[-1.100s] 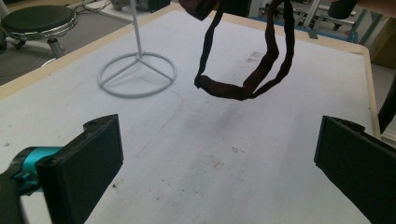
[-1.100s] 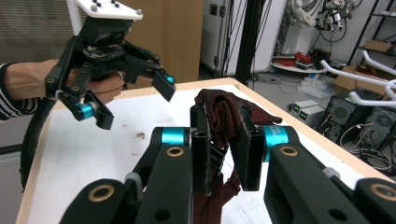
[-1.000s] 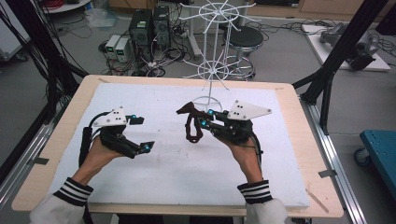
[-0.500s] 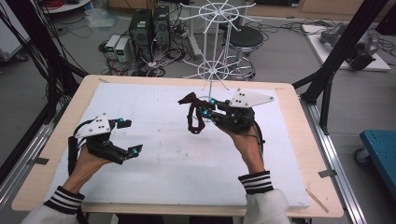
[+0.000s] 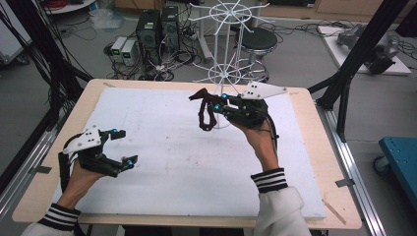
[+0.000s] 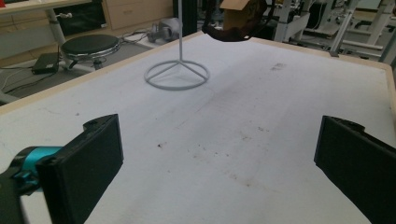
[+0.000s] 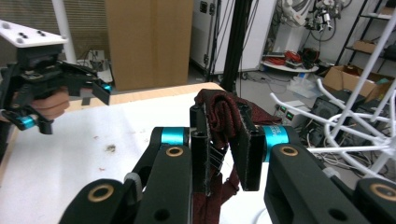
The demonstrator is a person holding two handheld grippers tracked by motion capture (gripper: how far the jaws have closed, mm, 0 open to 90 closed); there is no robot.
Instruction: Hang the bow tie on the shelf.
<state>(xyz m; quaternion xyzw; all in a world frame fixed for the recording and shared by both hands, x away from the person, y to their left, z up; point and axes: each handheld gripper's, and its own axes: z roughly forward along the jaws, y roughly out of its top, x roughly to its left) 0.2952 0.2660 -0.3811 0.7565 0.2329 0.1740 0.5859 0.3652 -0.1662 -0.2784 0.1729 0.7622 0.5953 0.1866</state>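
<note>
My right gripper (image 5: pixel 209 101) is shut on a dark red cloth band (image 5: pixel 205 117), held above the white board just left of the white wire rack (image 5: pixel 223 73). In the right gripper view the band (image 7: pixel 222 116) is bunched between the two black pads (image 7: pixel 245 149) and hangs below them. The left gripper (image 5: pixel 126 147) hovers low over the board's left side, open and holding nothing. In the left gripper view its jaws stand wide apart (image 6: pixel 219 158), looking across at the rack's ring base (image 6: pixel 176 74) and the hanging band (image 6: pixel 229 33).
A white foam board (image 5: pixel 162 147) covers the wooden table (image 5: pixel 314 147). The rack's wire arms (image 7: pixel 355 121) spread close to the right gripper's right. Black frame posts (image 5: pixel 354 64) flank the table; a stool (image 5: pixel 258 39) and computers stand behind it.
The left gripper has moved left and down toward the table's left edge. The right gripper has carried the band up and farther back, closer to the rack.
</note>
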